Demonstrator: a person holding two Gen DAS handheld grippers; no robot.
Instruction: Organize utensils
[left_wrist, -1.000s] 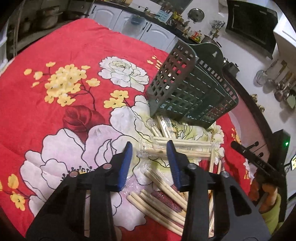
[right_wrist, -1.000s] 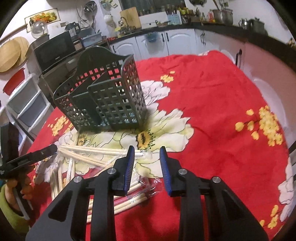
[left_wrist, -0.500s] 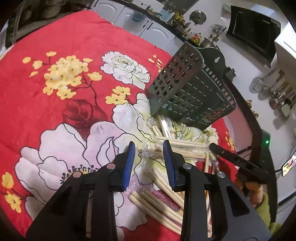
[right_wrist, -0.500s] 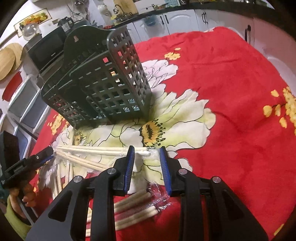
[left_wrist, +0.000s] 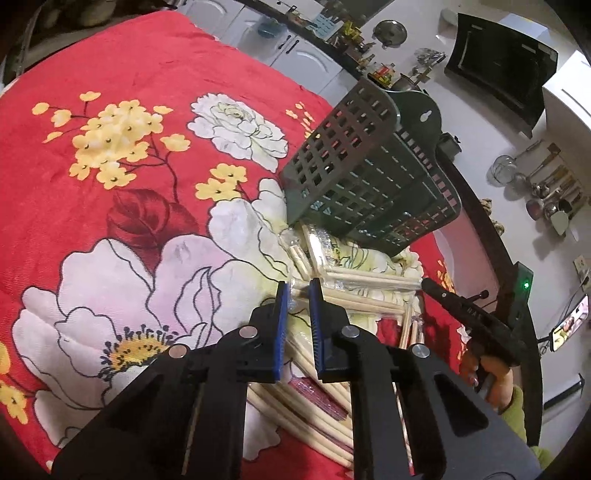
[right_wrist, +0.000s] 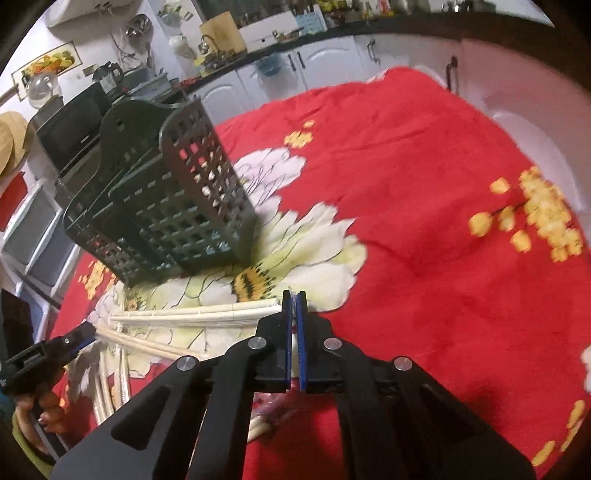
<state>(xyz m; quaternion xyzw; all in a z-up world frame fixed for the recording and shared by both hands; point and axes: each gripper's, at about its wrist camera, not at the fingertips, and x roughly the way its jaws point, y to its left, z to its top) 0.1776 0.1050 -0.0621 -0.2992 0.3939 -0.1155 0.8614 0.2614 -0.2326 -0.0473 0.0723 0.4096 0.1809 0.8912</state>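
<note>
Both grippers have just closed their jaws on opposite ends of one wrapped chopstick pack (right_wrist: 192, 315), left gripper (left_wrist: 297, 291) nearly shut and right gripper (right_wrist: 294, 295) pinched tight, so lifting it level toward the green slotted caddy (right_wrist: 166, 206) behind seems next.

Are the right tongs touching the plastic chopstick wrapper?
Touching. The right wrist view shows the right tongs pinched shut on the clear end of the chopstick wrapper.

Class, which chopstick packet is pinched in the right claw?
The pale packet lying crosswise nearest the green basket: its wrapper end sits in the right claw; others lie apart.
</note>
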